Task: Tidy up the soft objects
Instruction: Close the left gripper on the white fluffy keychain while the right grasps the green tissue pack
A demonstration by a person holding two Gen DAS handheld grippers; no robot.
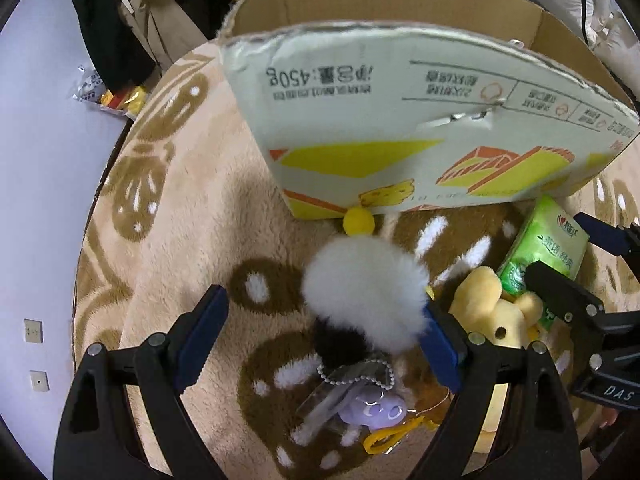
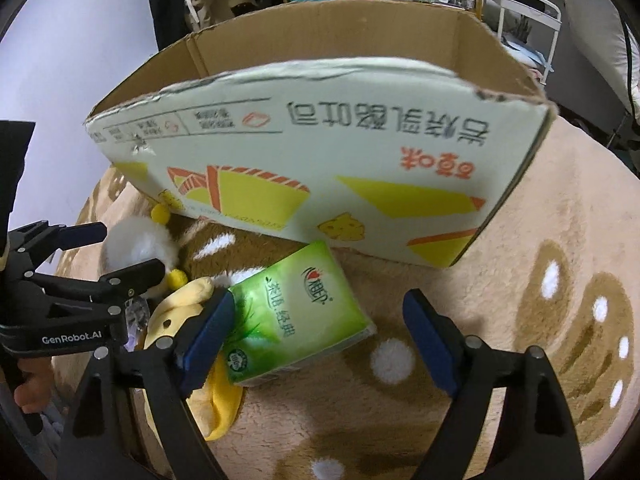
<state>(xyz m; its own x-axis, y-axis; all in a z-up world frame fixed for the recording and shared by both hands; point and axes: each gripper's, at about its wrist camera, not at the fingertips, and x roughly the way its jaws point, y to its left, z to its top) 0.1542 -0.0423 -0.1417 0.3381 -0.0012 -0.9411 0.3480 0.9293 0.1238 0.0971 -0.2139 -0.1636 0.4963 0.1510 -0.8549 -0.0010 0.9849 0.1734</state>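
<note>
tissue pack (image 2: pixel 298 316) between right gripper (image 2: pixel 320 344), seemingly untouched

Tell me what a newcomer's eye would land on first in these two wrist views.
The big open cardboard box with yellow and orange print fills the upper half of both views, standing on a tan plush blanket. In front of it lies a bright green tissue pack between the open right gripper, and a white fluffy pom-pom toy inside the open left gripper, beside a yellow plush.
</note>
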